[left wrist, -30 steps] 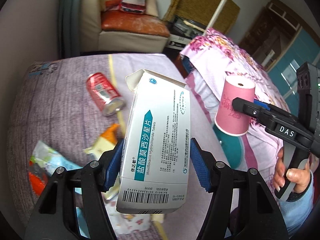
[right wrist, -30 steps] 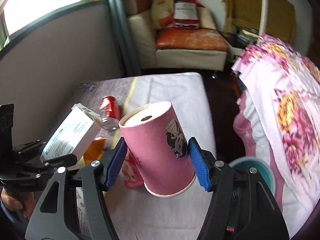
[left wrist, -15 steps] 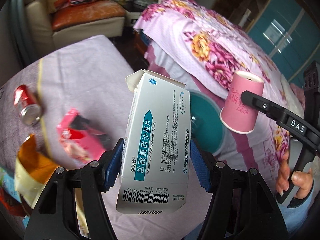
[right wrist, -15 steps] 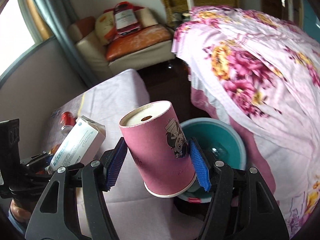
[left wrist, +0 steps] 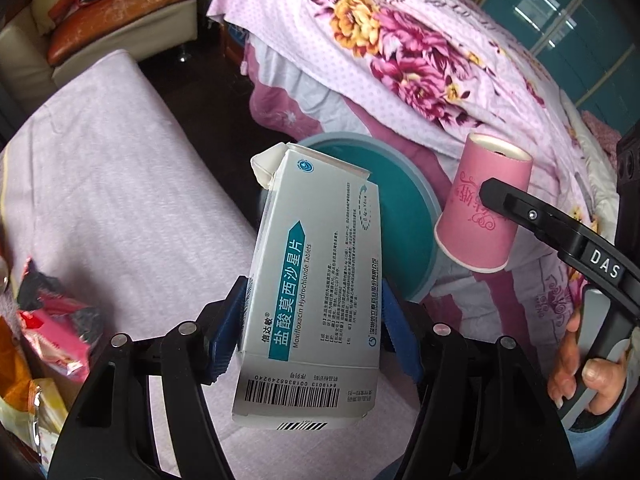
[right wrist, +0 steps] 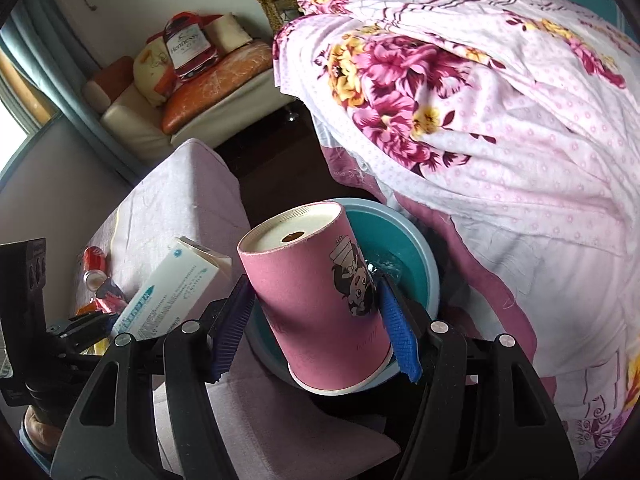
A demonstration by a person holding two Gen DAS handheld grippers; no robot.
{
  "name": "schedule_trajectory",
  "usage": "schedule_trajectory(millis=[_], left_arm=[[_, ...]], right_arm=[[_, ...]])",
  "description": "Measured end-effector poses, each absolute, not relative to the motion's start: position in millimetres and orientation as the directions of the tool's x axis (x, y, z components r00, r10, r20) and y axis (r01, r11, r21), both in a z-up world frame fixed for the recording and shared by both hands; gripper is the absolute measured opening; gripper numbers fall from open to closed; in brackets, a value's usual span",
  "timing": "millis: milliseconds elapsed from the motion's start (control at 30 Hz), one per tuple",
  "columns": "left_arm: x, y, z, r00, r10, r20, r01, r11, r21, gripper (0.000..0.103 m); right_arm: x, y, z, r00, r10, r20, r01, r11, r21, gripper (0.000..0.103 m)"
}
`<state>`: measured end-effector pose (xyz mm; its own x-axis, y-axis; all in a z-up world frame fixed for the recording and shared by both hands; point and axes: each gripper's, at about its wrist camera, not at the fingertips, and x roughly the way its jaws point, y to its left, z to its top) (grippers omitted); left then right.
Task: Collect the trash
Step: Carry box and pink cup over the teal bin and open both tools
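My left gripper is shut on a white and teal medicine box, held upright with one end flap torn open. The box hangs in front of a round teal bin on the floor between table and bed. In the right wrist view my right gripper is shut on a pink paper cup, held upside down with its base uppermost, over the bin's rim. The cup also shows right of the box, and the box left of the cup.
A low table under a lilac cloth lies left, with snack wrappers and a red can on it. A bed with a floral quilt fills the right. A sofa stands behind. A hand holds the right gripper's handle.
Both grippers swung right from over the table toward the bed and lower, each keeping its grip. The teal bin came into view beneath them; the can and wrappers slid off left.
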<state>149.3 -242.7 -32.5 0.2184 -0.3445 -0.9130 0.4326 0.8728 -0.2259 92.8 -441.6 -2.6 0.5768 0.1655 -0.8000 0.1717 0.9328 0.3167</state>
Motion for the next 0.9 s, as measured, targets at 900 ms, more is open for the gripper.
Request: schedule_trajectory(millis=[900], left_arm=[[156, -245, -47, 0.204, -0.346, -0.916, 0.383, 0.889, -0.251, 0.092]], right_arm=[[111, -450, -33, 0.503, 0.157, -0.85, 0.215, 0.93, 0.299, 0.063]])
